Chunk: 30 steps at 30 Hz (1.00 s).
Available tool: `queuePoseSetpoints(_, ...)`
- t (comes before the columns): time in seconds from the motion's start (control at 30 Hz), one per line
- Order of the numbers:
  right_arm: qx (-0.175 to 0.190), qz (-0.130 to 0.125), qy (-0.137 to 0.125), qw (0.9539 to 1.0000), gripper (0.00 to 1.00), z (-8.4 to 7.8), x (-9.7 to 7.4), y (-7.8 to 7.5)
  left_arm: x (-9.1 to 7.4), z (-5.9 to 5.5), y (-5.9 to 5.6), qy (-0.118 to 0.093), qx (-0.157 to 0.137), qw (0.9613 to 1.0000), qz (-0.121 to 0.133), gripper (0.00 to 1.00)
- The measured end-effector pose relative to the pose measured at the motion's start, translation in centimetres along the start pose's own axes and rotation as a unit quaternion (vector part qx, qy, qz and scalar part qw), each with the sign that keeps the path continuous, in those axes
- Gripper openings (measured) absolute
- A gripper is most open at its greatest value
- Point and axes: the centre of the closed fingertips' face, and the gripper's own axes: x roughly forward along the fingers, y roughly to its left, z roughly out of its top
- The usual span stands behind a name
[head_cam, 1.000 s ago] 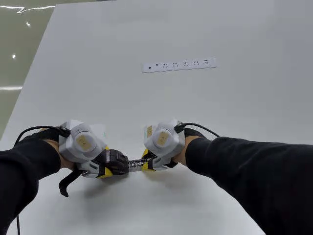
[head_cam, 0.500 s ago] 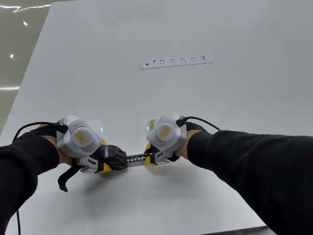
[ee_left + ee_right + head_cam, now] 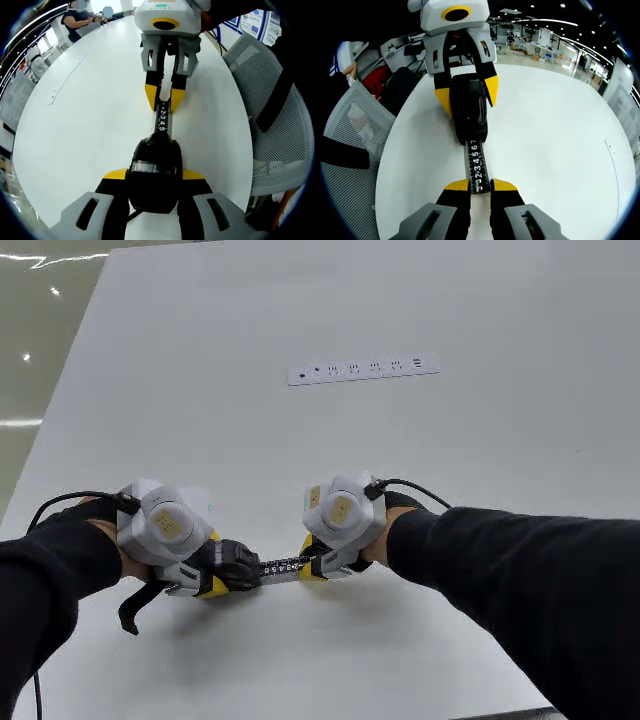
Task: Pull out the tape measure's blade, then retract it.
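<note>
Left gripper: pinches case, lower left.
Right gripper: pinches blade end, lower centre.
Table: wide surface beyond, strip above centre.

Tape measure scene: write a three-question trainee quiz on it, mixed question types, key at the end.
1. True or false: the left gripper is shut on the tape measure body.
2. The right gripper grips: A) the blade B) the body C) nothing.
3. Name the flat white item on the table beyond both grippers.
Key: 1 true; 2 A; 3 power strip.
</note>
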Motion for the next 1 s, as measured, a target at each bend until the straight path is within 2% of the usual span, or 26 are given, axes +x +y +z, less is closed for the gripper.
queuePoseSetpoints(1.0, 0.007, 0.0, 0.008, 0.9999, 0.09, -1.5, -1.1, 0.0, 0.3, -0.2, 0.2, -0.003, 0.0, 1.0, -0.003, 0.31)
